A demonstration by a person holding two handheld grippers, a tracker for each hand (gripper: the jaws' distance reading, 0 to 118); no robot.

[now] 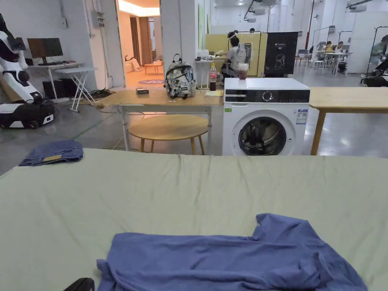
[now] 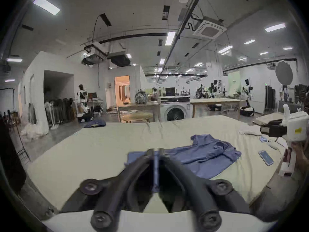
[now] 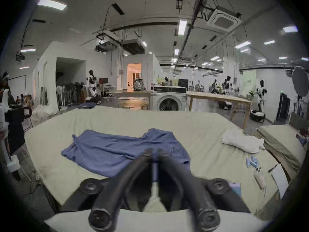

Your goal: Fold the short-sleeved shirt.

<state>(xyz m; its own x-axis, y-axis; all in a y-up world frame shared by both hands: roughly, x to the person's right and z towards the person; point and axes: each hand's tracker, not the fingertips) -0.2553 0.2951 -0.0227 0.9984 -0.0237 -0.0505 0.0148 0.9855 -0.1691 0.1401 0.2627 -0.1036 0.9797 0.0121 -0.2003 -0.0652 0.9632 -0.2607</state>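
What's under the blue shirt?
The blue shirt lies crumpled on a pale green sheet, which shows all around it. Anything else beneath the shirt is covered by the cloth.

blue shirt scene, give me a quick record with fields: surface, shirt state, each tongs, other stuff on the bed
surface: pale green sheet
shirt: blue shirt, spread out, rumpled, not yet folded
left tongs: shut on the shirt's near edge
right tongs: shut on the shirt's near edge
other cloth: folded blue garment at far left corner, white cloth to the right
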